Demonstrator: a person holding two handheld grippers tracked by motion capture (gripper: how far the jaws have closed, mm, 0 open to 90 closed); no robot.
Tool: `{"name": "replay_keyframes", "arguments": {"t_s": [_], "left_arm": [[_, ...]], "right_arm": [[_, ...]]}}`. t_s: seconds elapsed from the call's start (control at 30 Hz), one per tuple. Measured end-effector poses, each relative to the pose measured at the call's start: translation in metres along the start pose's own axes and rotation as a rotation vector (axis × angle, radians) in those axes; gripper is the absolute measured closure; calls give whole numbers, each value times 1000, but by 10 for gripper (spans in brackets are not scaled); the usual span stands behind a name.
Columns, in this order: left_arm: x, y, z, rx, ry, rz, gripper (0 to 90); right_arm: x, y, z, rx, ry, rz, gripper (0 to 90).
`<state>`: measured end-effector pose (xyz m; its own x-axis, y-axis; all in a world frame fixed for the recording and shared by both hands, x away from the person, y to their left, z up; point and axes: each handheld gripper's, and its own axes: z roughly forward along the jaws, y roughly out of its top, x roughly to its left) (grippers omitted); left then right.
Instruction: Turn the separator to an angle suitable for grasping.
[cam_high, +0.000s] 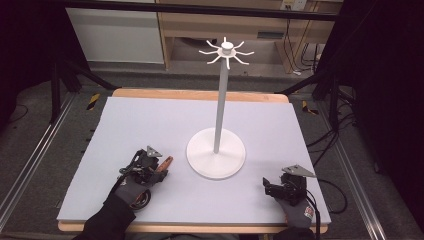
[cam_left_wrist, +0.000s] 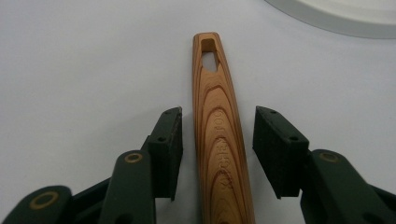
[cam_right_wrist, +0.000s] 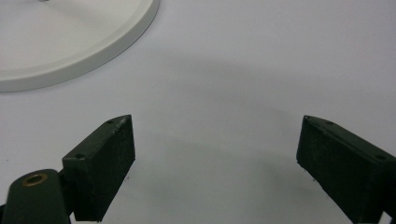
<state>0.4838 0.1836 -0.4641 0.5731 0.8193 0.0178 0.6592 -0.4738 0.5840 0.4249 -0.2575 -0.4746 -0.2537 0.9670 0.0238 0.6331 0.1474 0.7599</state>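
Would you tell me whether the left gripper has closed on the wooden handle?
Not yet: the left gripper straddles the wooden handle, gaps showing.

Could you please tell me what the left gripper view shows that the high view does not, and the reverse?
Left gripper view alone: the wooden handle has a hanging slot at its far end and engraved lettering, and gaps separate it from both fingers.

High view alone: the stand's pole with hooks on top, and the right gripper.

Both: the handle lying on the table beside the stand's base.
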Motion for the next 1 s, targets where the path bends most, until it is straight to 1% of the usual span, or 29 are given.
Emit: {"name": "replay_keyframes", "arguments": {"t_s": [0.1, 0.2, 0.23, 0.27, 0.3, 0.33, 0.37, 0.53, 0.6, 0.7, 0.83, 1.0], "left_arm": [[1, 1, 0, 3, -7, -11, 537], [2, 1, 0, 11, -5, -17, 556], [2, 2, 0, 15, 2, -18, 569], [2, 2, 0, 21, 5, -17, 584], [2, 3, 0, 22, 9, -20, 599], [3, 3, 0, 25, 15, -19, 619], [3, 4, 0, 27, 14, -26, 644], [4, 4, 0, 30, 14, -30, 653], [4, 4, 0, 23, 9, -40, 661], [6, 3, -1, 20, 2, -43, 668], [5, 4, -2, 9, -7, -40, 669], [2, 6, -12, -22, -24, -24, 670]], "right_arm": [[0, 0, 0, 4, 0, 0, 118], [0, 0, 0, 4, -1, 0, 118], [0, 0, 0, 4, -3, -6, 118], [1, 0, 0, 5, -4, 2, 118], [-1, 0, 0, 4, -3, -10, 118], [0, 0, 0, 4, -3, -4, 118], [-1, 0, 1, 3, -6, -12, 118], [0, 0, 1, 6, -4, -7, 118], [0, 0, 1, 6, -4, -10, 118], [0, 0, 1, 7, -4, -9, 118], [0, 0, 1, 4, -1, -8, 118], [-1, 0, 1, 4, -2, -12, 118]]}}
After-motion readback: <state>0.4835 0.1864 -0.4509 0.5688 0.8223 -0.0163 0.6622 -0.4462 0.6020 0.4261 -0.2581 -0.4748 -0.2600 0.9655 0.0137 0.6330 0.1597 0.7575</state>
